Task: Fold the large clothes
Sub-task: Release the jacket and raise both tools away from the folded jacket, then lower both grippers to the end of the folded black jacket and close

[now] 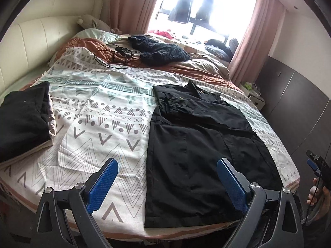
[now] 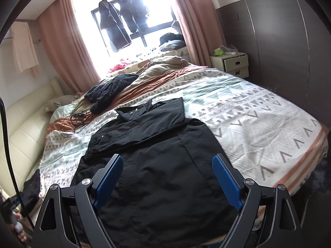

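Black garment is lying flat on the bed, long axis running away from both tongs; right tongs, gaping empty, are hovering nearer than left tongs, likewise gaping.

A bright window floods the bedroom with daylight, framed by pink curtains and hung with dark garments. A cream padded headboard lines one wall beside the bed; dark wardrobe panels cover another, with a small white nightstand near them.
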